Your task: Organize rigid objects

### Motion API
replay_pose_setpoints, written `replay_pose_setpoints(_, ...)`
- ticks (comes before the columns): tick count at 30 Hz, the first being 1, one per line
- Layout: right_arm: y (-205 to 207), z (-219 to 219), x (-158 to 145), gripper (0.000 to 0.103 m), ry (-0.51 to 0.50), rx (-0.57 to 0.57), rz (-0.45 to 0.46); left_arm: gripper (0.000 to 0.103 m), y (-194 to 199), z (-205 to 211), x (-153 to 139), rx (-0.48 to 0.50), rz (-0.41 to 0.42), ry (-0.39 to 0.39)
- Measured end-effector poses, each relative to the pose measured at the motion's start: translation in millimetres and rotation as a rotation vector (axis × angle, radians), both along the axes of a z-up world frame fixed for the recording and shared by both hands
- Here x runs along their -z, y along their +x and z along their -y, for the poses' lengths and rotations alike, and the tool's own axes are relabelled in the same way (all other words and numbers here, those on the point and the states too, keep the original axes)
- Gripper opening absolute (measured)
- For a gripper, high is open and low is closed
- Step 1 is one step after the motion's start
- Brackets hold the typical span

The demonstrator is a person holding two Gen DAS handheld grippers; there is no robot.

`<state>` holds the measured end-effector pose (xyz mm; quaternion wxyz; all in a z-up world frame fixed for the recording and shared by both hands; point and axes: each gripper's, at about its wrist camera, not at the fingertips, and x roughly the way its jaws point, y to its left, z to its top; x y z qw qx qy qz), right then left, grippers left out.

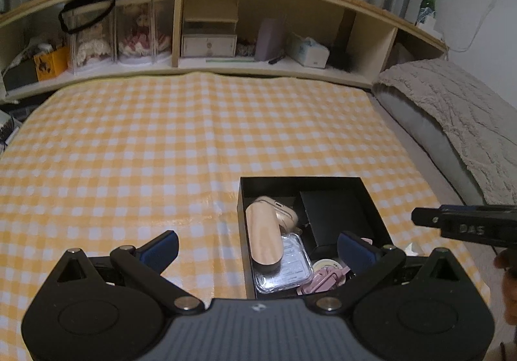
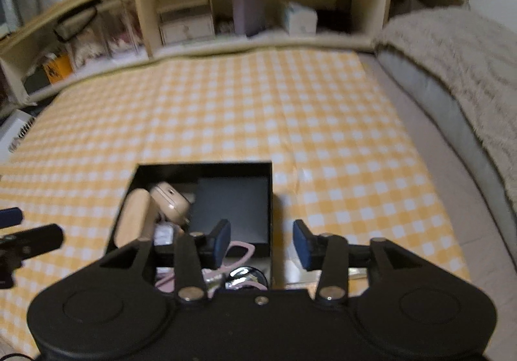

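Note:
An open black box (image 1: 303, 180) sits on the yellow checked cloth. Inside it lie a long beige case (image 1: 263, 231), a small beige earbud case (image 2: 169, 201), a flat black box (image 2: 234, 209), a clear plastic packet (image 1: 287, 267), pink glasses (image 2: 240, 251) and a round shiny item (image 2: 245, 275). My left gripper (image 1: 258, 248) is open wide above the box's near left part and holds nothing. Above the box's right wall, my right gripper (image 2: 261, 239) is open with nothing between its blue pads (image 2: 221, 238).
The checked cloth (image 1: 145, 141) covers the bed up to a wooden headboard shelf (image 1: 206, 63) full of boxes and doll cases. A grey blanket and pillow (image 1: 452, 109) run along the right side. A white paper scrap (image 1: 412, 248) lies right of the box.

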<state>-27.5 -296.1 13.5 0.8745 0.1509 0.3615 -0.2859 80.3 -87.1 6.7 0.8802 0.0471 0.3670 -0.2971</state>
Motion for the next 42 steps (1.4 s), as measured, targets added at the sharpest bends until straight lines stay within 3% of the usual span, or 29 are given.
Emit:
replay_pose_setpoints(13,-50,-48,-22,0.079,-0.07,0.011,0.071,0.103,-36,-20,-12,0.002,0.044,-0.026)
replay_pose_setpoints(19,-68,-69,-21,0.1,-0.137,0.0,0.11,0.103,-50,-33,-11,-0.016,0.092,-0.025)
replay_pose_setpoints(33,-88,-84,-26,0.103,-0.231,0.068,0.221,0.103,-65,-48,-9,-0.046,0.218,-0.055)
replay_pose_setpoints(42,-87,-89,-26,0.103,-0.247,0.064,0.225,0.103,-67,-48,-11,-0.035,0.219,-0.065)
